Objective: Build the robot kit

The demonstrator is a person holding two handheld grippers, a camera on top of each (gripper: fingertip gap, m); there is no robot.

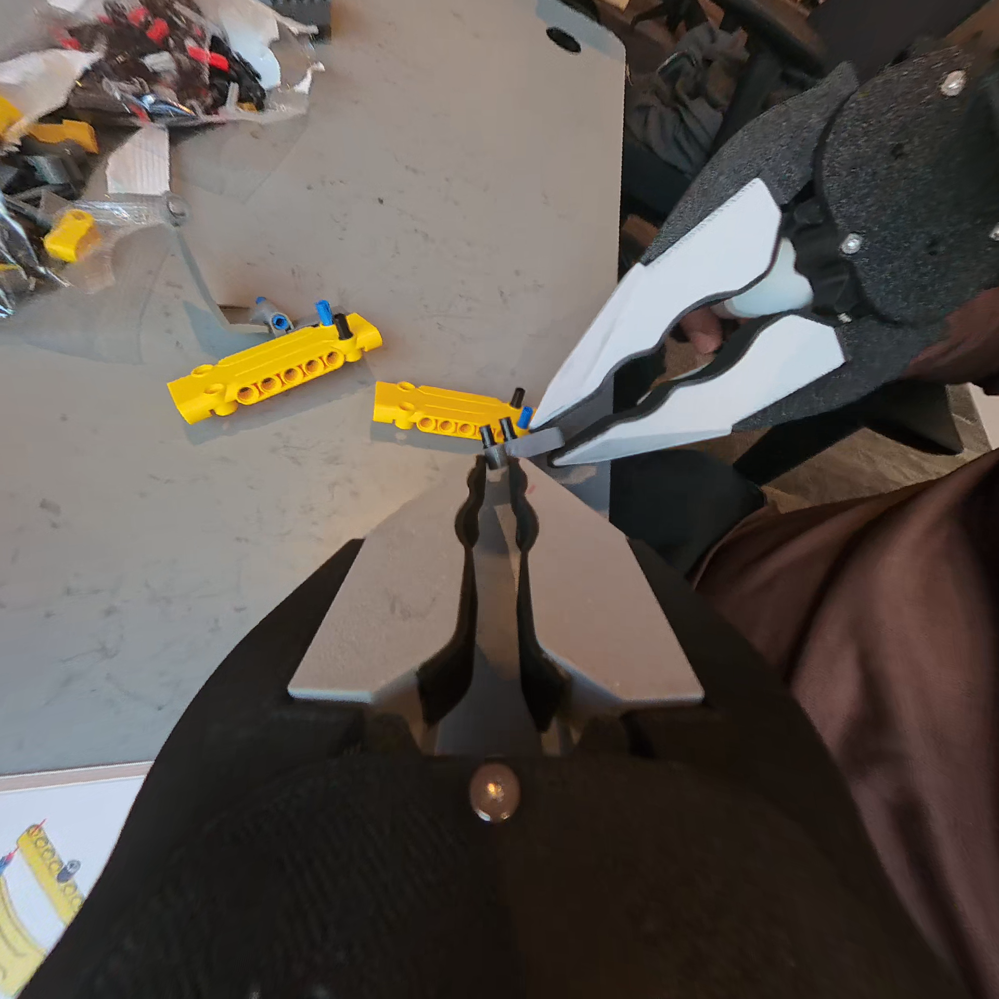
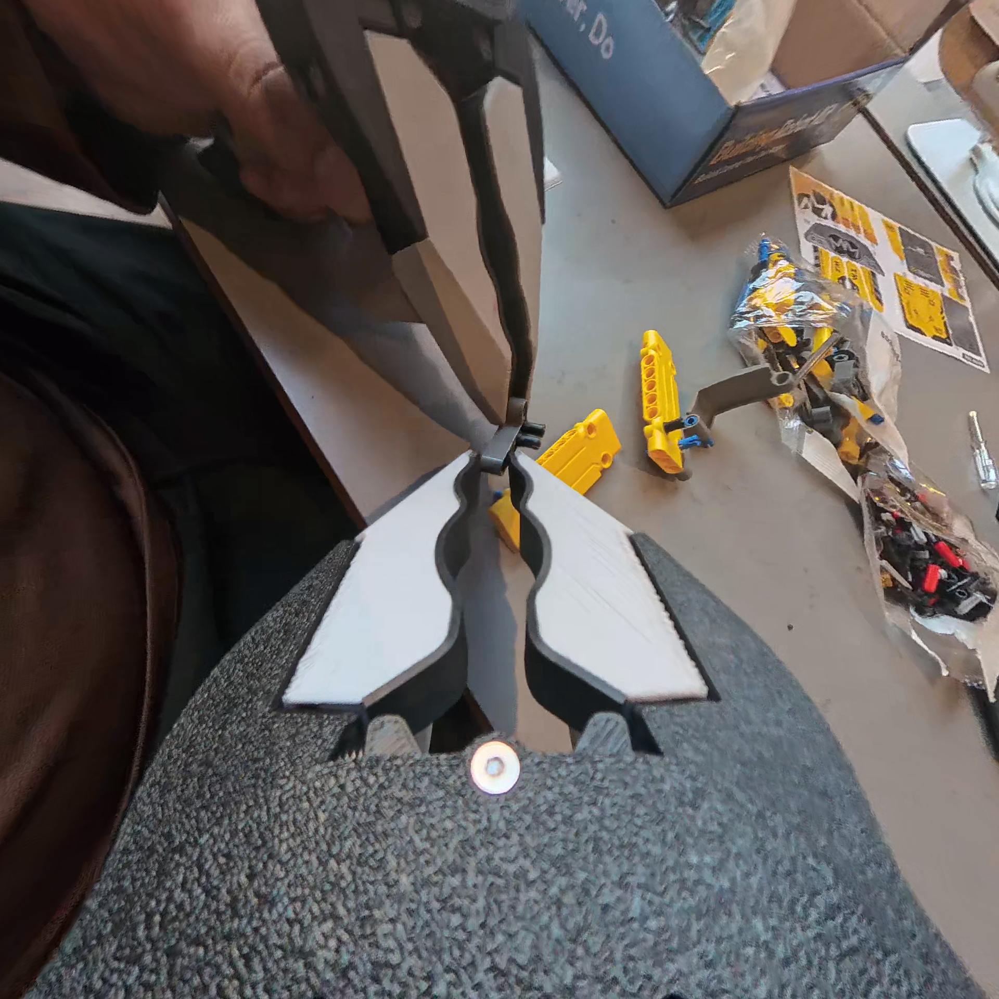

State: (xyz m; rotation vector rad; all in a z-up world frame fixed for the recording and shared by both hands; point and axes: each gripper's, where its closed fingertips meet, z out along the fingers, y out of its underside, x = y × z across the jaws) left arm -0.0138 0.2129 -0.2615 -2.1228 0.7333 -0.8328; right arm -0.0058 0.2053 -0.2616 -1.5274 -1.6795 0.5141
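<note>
Surface: grey surface (image 1: 432,216), scuffed, its near edge running beside the person's lap; a dark chair stands beyond the far edge.
Left gripper (image 1: 494,459): fingers closed on one end of a small dark grey connector (image 1: 532,442) that carries two black pins.
Right gripper (image 2: 494,459): white fingers pinched shut on the other end of the same connector, so both grippers share it above the surface edge.
Nearest part: yellow beam (image 1: 448,408), lying flat just beside the held connector, with a black pin and a blue pin standing at its near end.
Second beam: another yellow beam (image 1: 275,365), well apart to the left in the left wrist view, already joined to a curved grey arm (image 1: 194,270).
Doing it well: as a judgement, the two grips sit very close on a tiny piece, so keeping the pins clear of the fingers and square to the beam holes matters; a twist could flick the piece away.
Count, beams: two loose yellow beams.
Count, bags: one long clear bag of parts (image 2: 843,432) in the right wrist view; whether it is more than one bag, I cannot tell.
Count, paper: one sticker sheet (image 2: 886,265), one instruction page (image 1: 38,865).
Count, box: one blue box (image 2: 703,102), open.
</note>
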